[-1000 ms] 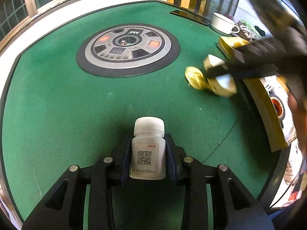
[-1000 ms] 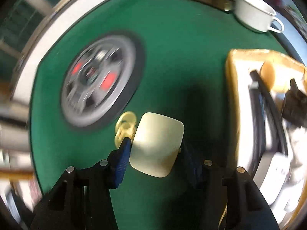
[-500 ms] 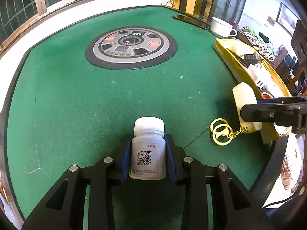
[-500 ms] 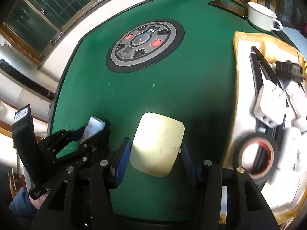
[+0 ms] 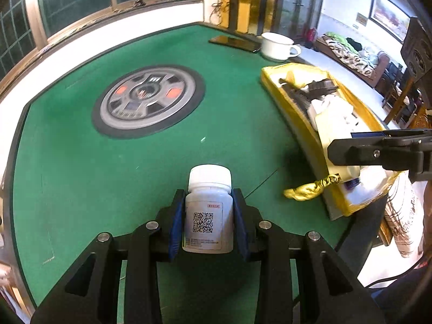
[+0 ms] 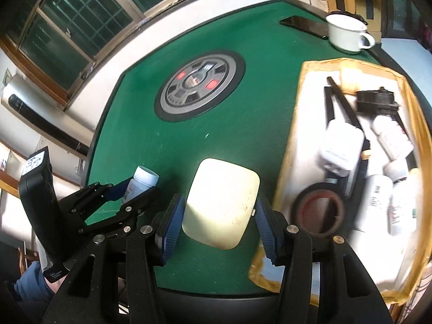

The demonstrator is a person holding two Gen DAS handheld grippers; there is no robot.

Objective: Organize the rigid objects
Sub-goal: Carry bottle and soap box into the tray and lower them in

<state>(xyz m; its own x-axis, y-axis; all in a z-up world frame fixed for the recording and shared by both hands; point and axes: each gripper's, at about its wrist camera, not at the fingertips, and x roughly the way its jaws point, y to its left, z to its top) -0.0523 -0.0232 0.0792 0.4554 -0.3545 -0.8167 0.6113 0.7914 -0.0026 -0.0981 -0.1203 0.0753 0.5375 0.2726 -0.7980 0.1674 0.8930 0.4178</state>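
Green felt covers the table; a white pill bottle is gripped by the left tongs, a cream flat case by the right tongs beside the yellow tray.

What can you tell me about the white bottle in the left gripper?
The bottle is small, white and plastic-looking, with a white screw cap and a paper label carrying a QR code and a small red mark. It is closed and stands upright between the blue pads of the left gripper, which press its two sides. It hangs above the green table, touching nothing else.
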